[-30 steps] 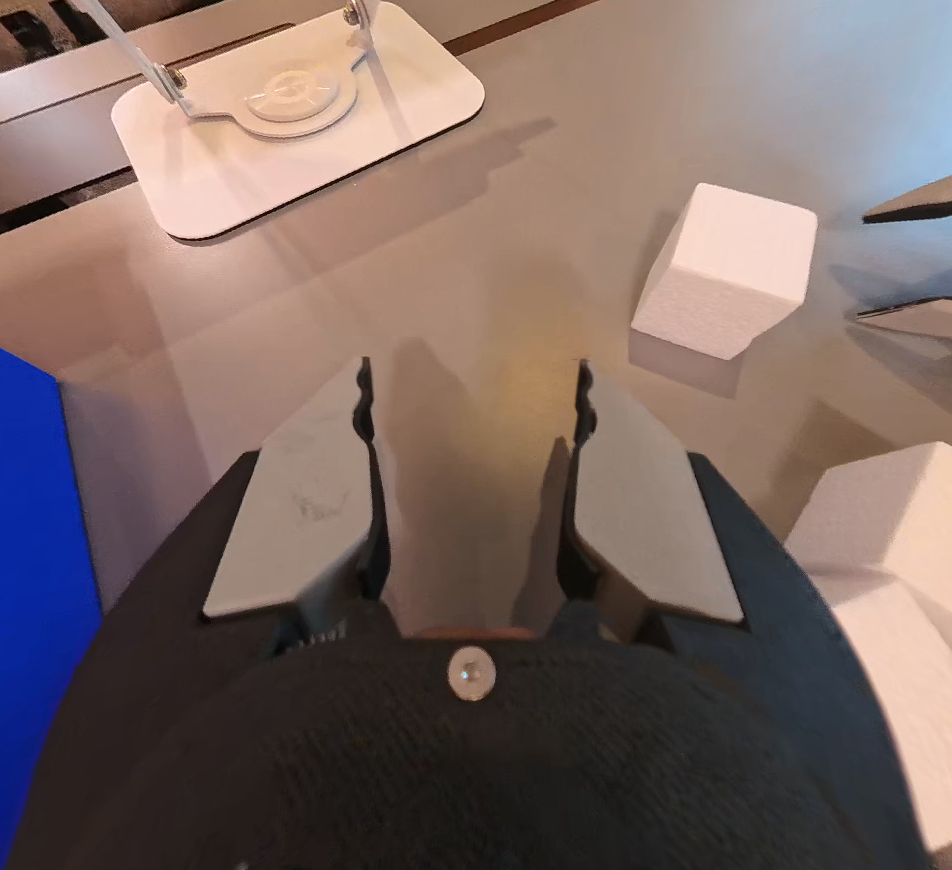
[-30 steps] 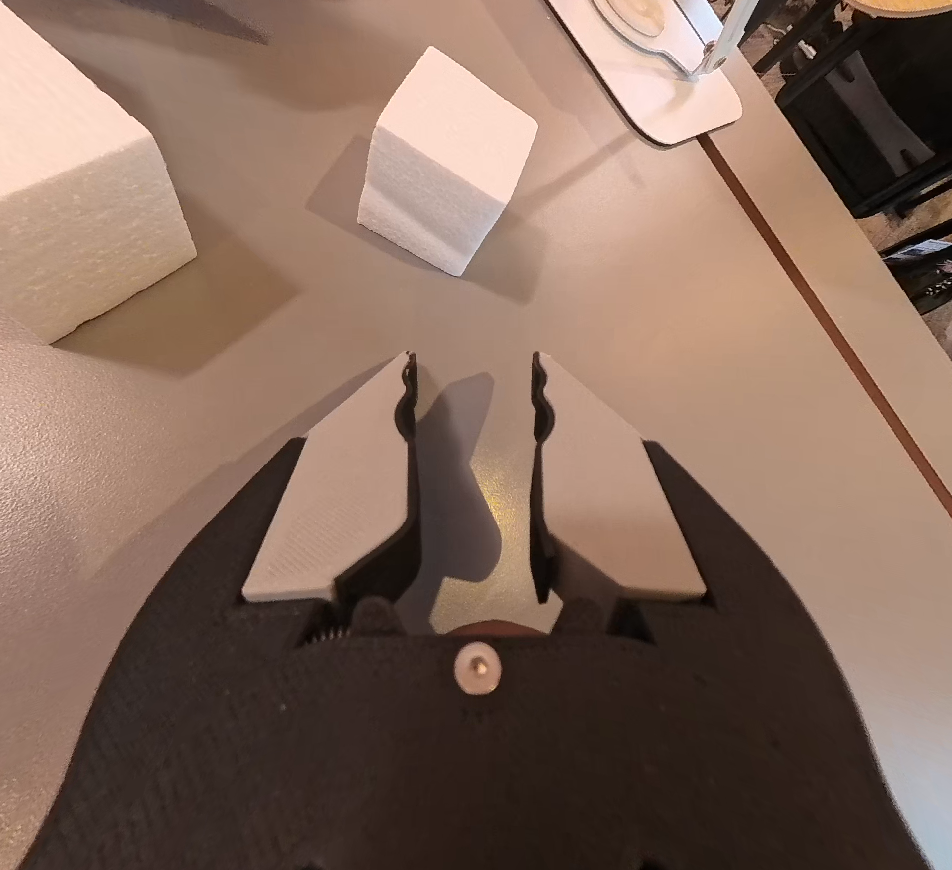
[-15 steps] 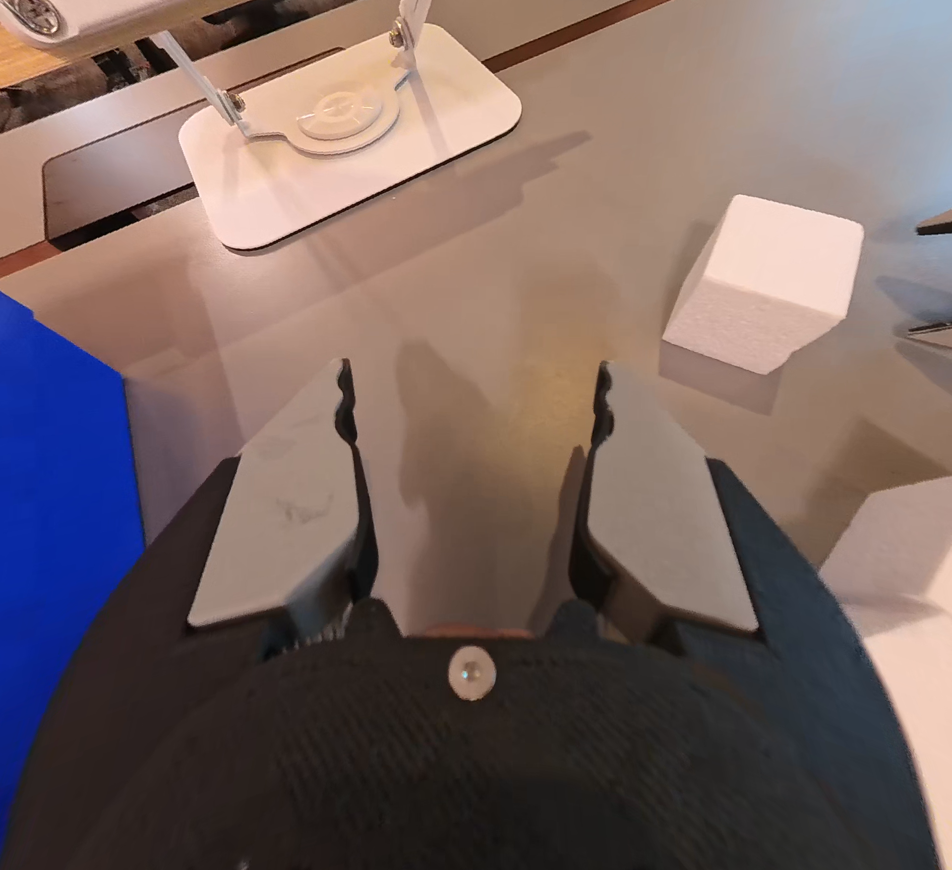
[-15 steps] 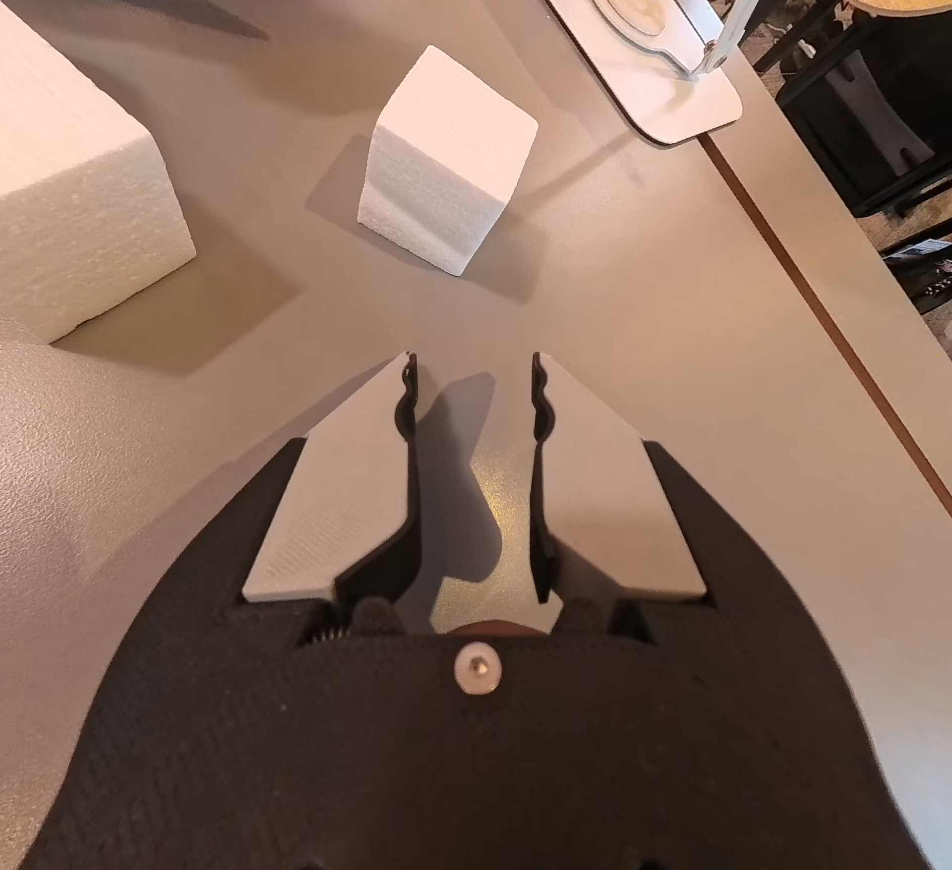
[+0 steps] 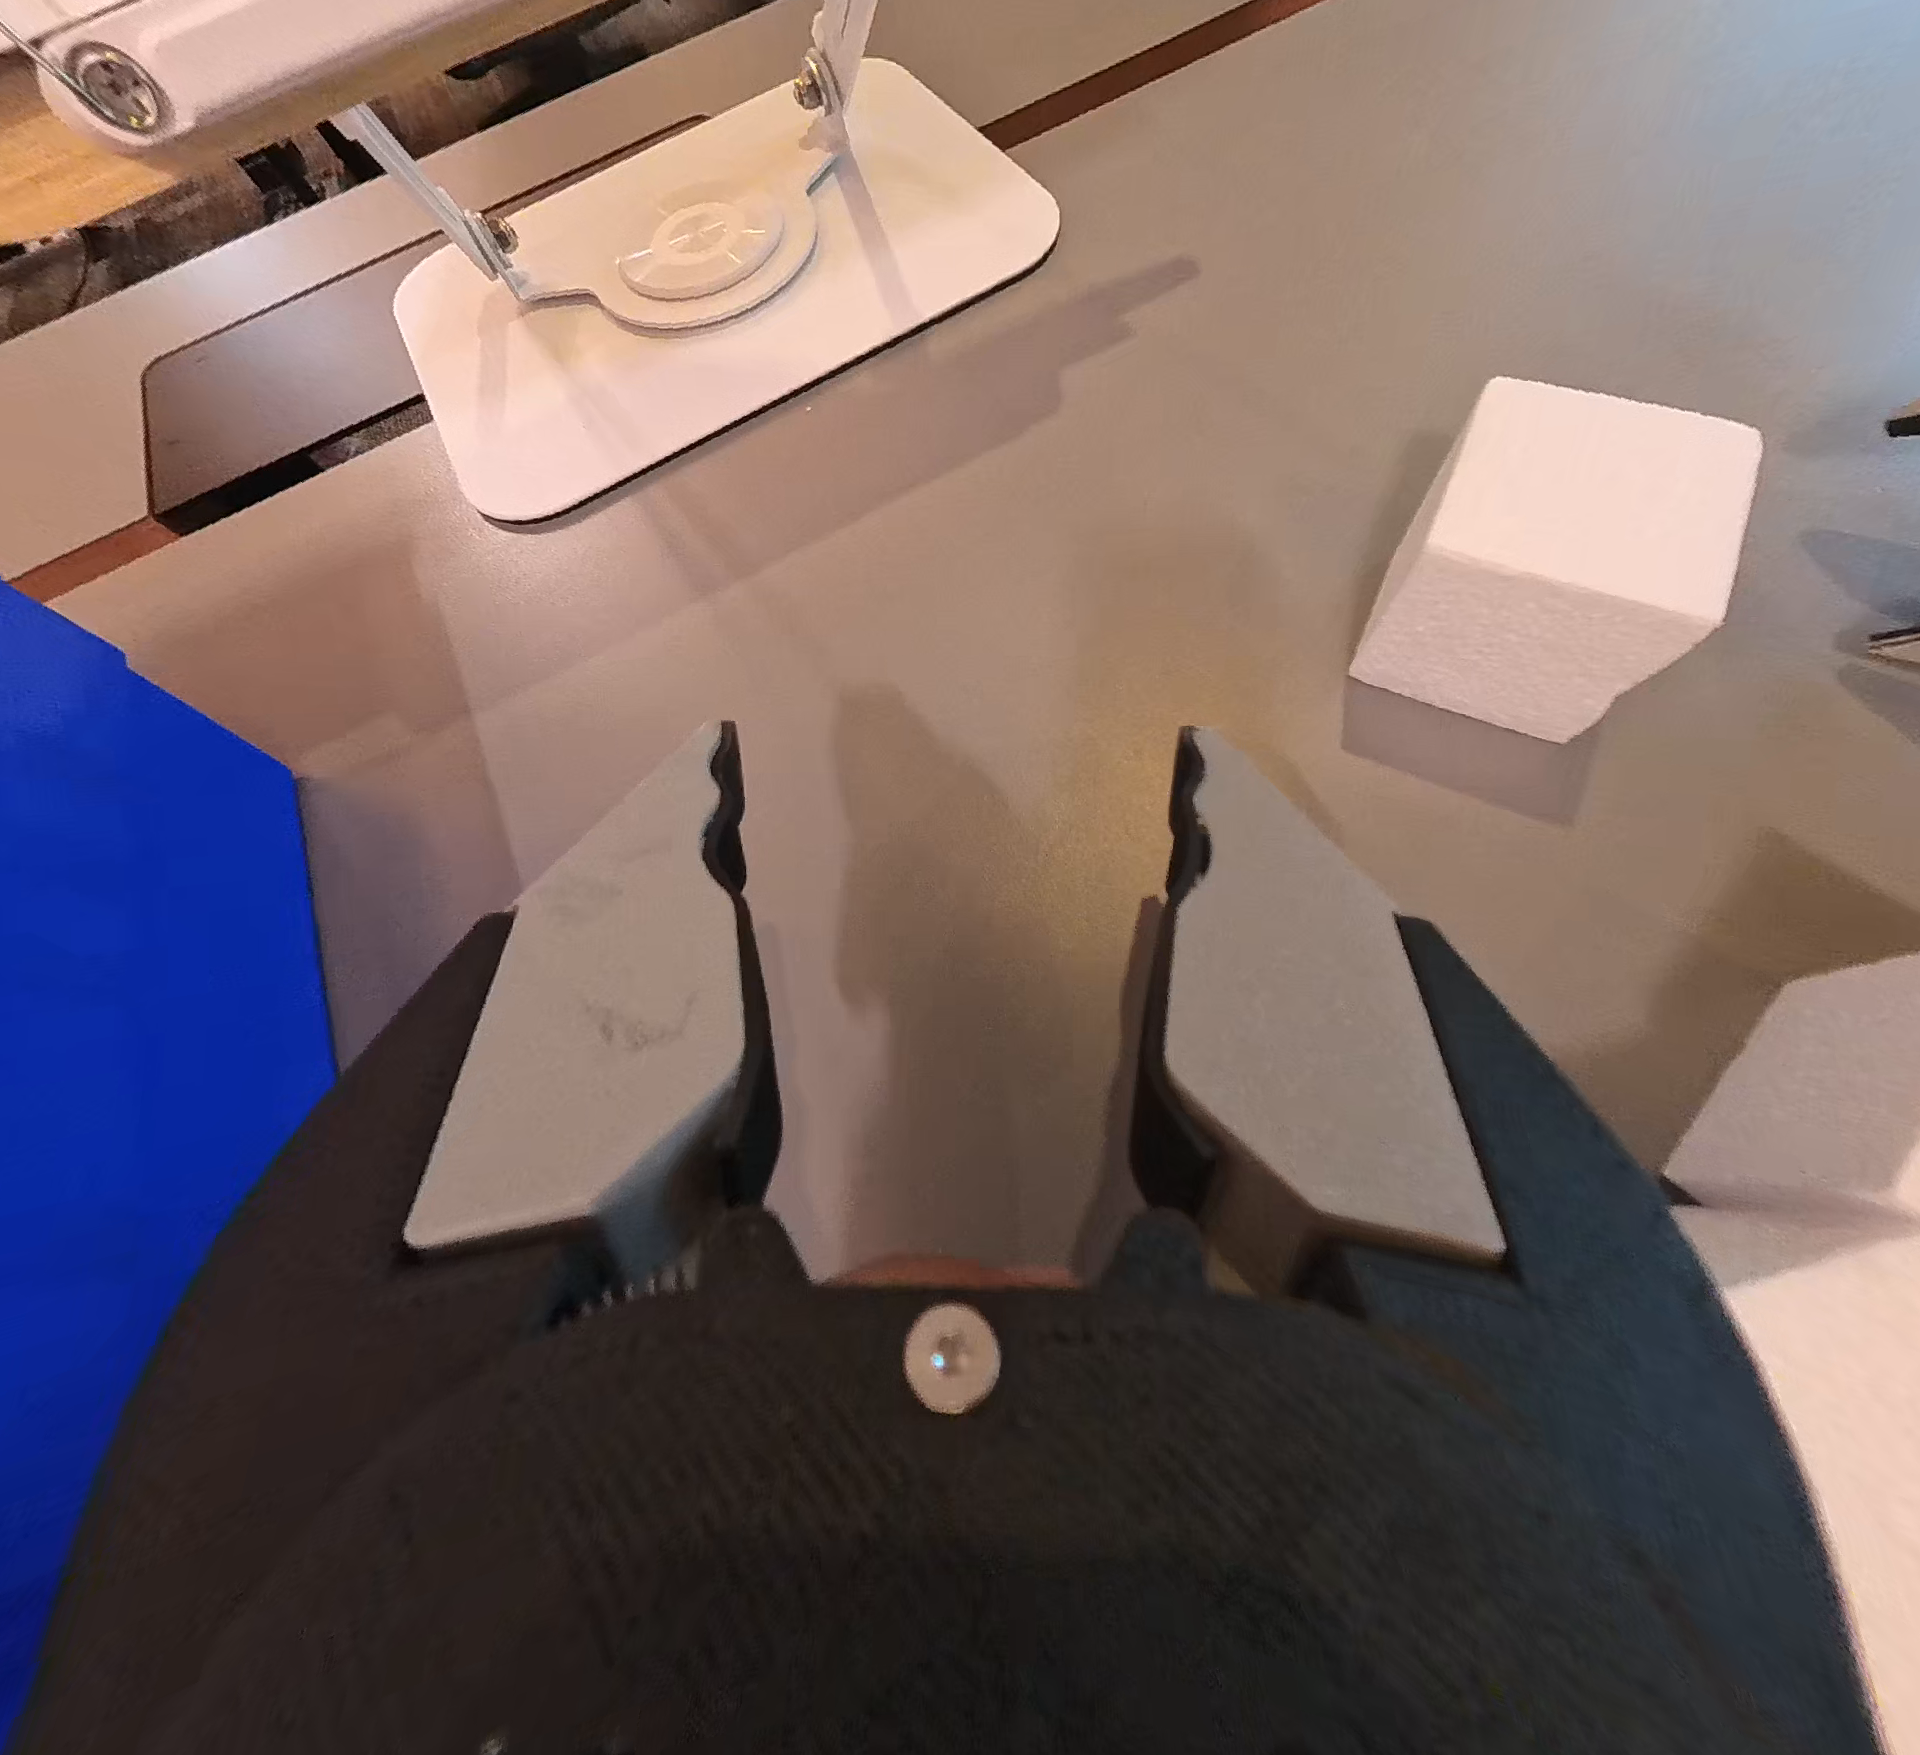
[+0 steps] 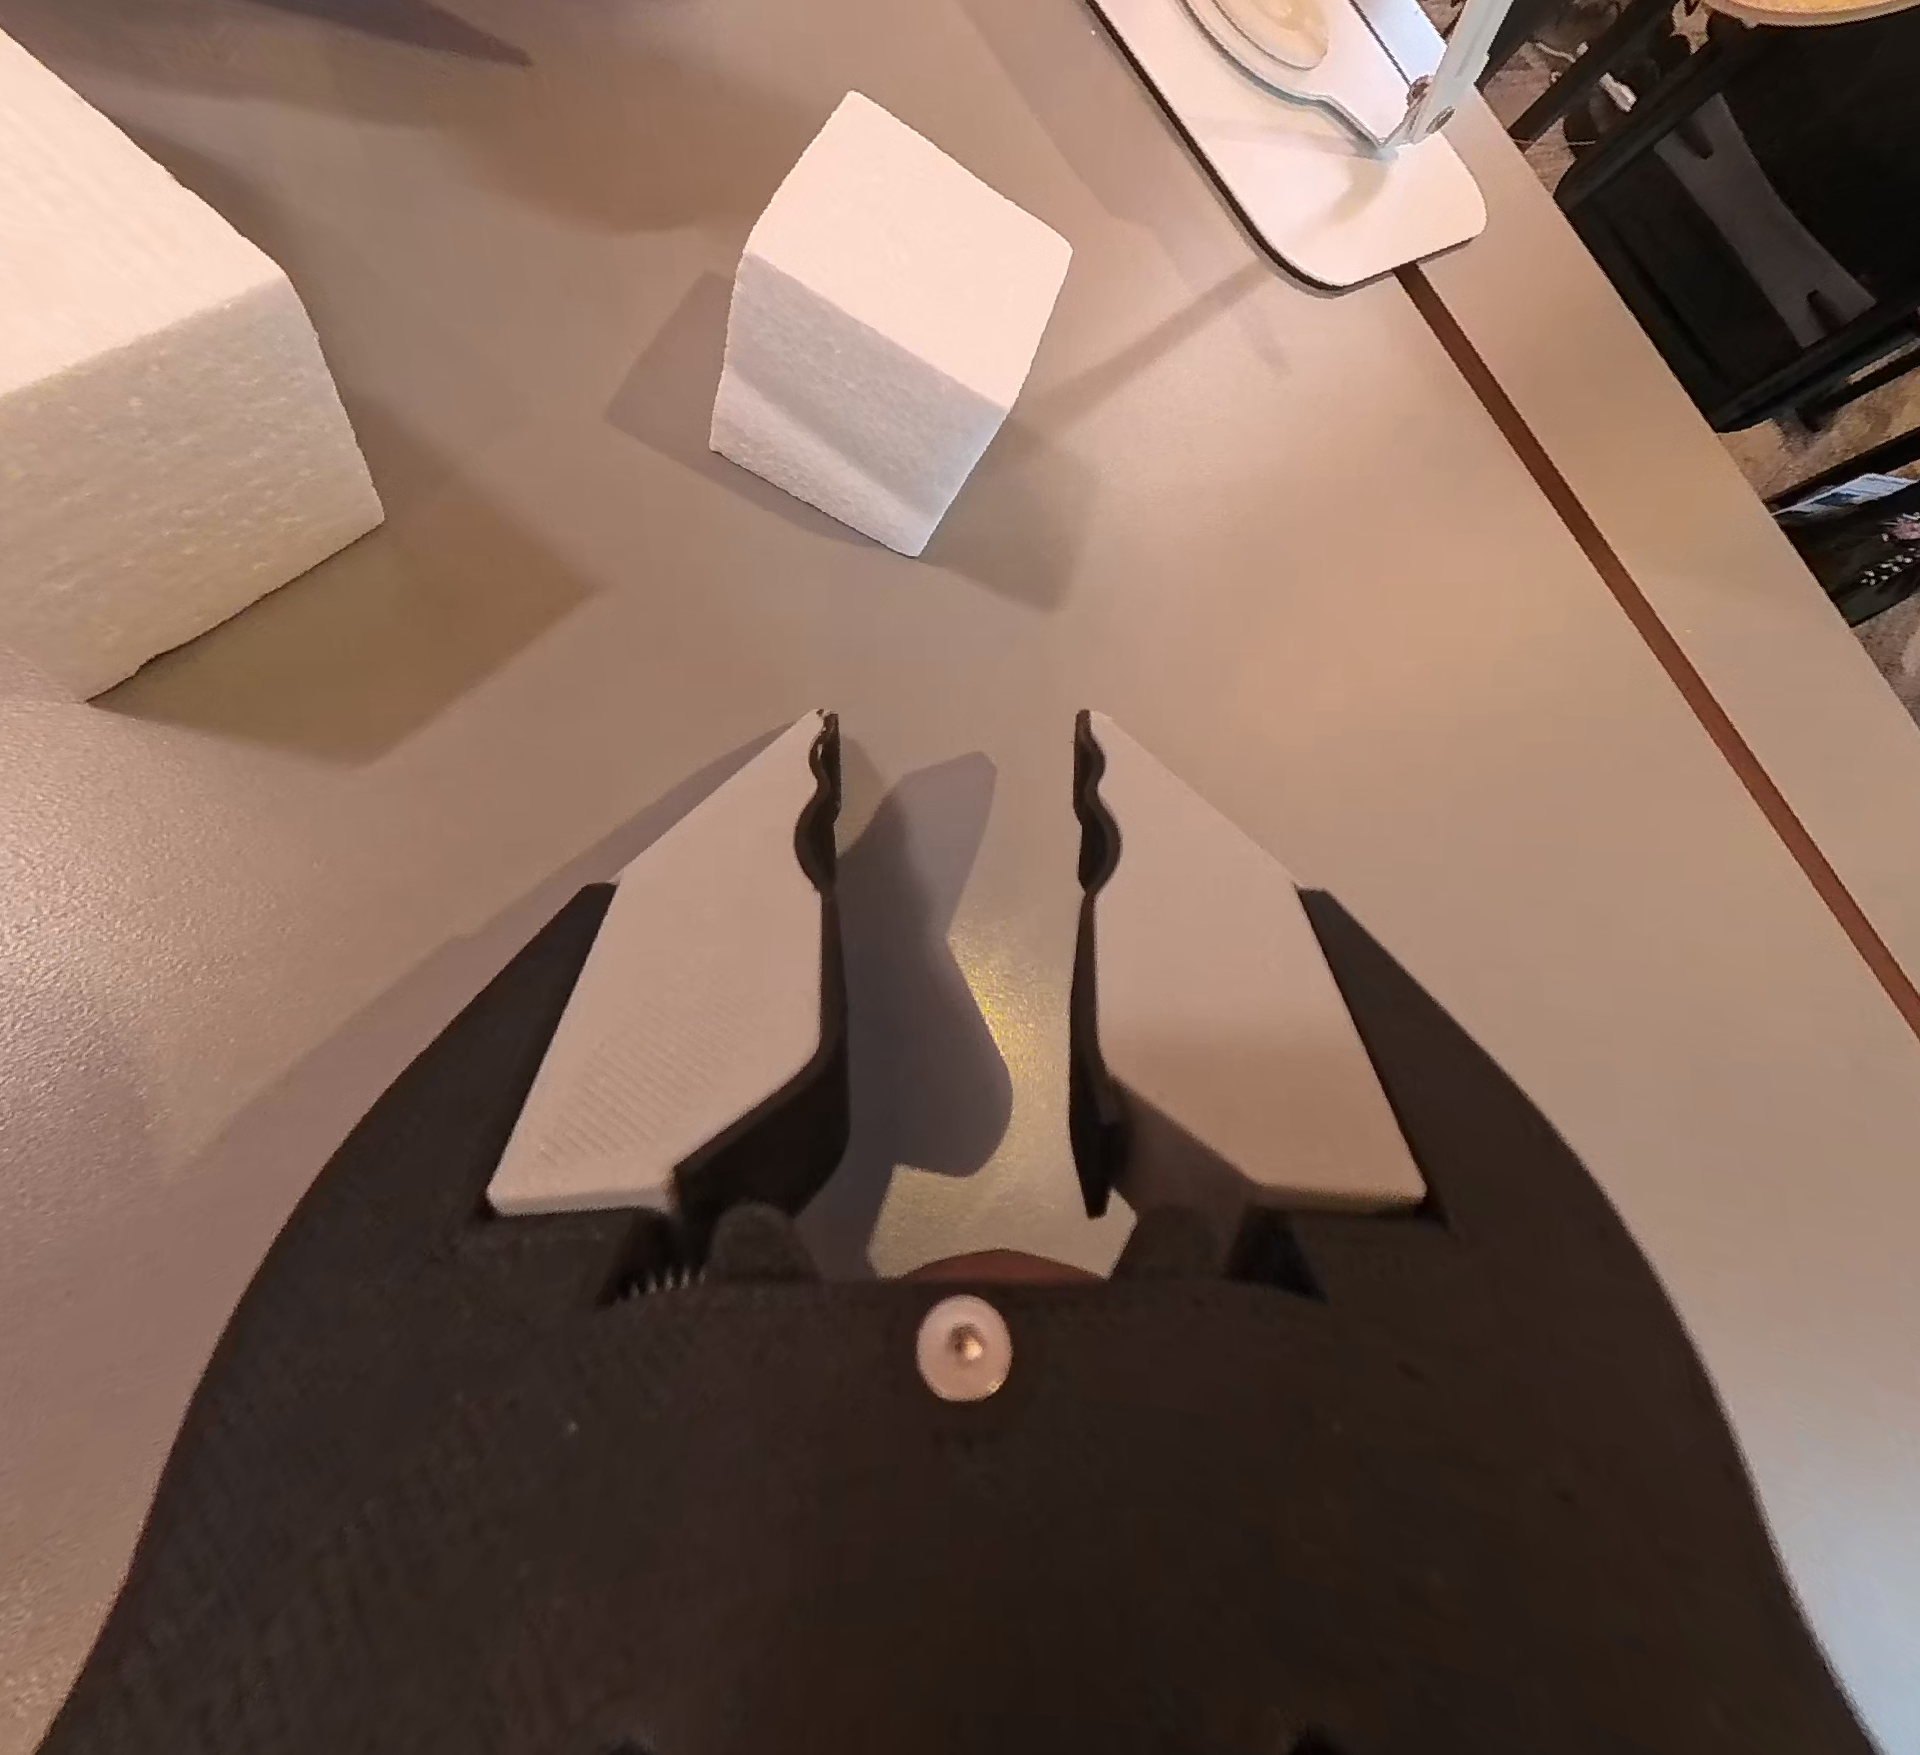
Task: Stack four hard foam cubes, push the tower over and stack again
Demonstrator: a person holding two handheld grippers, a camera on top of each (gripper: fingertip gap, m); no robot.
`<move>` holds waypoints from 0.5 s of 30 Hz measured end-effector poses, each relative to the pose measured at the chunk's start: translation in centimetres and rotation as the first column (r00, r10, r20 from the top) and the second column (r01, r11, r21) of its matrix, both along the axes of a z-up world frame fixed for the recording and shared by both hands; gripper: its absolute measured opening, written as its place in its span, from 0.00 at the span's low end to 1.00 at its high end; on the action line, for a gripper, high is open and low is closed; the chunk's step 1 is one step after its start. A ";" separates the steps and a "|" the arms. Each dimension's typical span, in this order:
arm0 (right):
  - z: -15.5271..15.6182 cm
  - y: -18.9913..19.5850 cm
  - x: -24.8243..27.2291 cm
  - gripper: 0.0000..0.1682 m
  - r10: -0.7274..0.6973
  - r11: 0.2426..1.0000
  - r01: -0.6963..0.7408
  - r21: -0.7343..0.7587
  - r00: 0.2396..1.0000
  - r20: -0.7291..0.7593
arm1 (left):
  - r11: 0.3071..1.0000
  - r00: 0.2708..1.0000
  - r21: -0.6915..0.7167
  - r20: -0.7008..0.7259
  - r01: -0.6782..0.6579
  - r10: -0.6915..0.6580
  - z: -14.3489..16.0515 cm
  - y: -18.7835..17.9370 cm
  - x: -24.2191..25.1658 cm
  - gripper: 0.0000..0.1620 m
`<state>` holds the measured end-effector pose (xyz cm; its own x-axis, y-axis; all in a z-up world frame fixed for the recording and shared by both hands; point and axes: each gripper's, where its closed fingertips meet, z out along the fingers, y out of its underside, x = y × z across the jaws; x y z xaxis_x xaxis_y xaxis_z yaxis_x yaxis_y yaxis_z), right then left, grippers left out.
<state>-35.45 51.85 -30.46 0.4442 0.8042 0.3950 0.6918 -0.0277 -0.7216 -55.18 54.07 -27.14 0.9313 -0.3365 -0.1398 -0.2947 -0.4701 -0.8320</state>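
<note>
Cubes lie scattered, none stacked: left gripper (image 5: pixel 956 770) and right gripper (image 6: pixel 951 749) both hover empty, fingers parted, over bare table (image 6: pixel 1299 666); small foam cube (image 6: pixel 894 323) sits ahead of right gripper, large cube (image 6: pixel 156 355) leftward — likely next: reach, straddle, close

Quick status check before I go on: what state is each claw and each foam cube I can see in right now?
Left claw: open, empty, above the table.
Right claw: open, empty.
Small foam cube: standing alone on the table, unstacked, untouched.
Large foam block: on the table, apart from the small cube.
</note>
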 end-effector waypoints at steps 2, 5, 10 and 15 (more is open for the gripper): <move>0.0 0.0 0.0 0.25 0.001 1.000 -0.001 0.000 1.000 0.002 | 1.000 1.000 0.006 -0.011 0.003 -0.003 0.3 -0.1 -0.1 0.49; -0.1 0.0 0.0 0.25 0.001 1.000 -0.001 0.000 1.000 0.004 | 1.000 1.000 0.016 -0.020 0.018 -0.018 1.0 -0.4 -0.1 0.50; -0.1 0.0 0.0 0.25 0.001 1.000 -0.001 -0.004 1.000 0.001 | 0.975 0.972 0.050 0.079 0.218 -0.221 3.5 -2.4 3.3 0.48; -0.1 0.0 0.0 0.25 0.003 1.000 -0.003 -0.001 1.000 0.006 | 0.820 0.801 0.116 0.176 0.561 -0.573 5.7 -7.1 8.7 0.39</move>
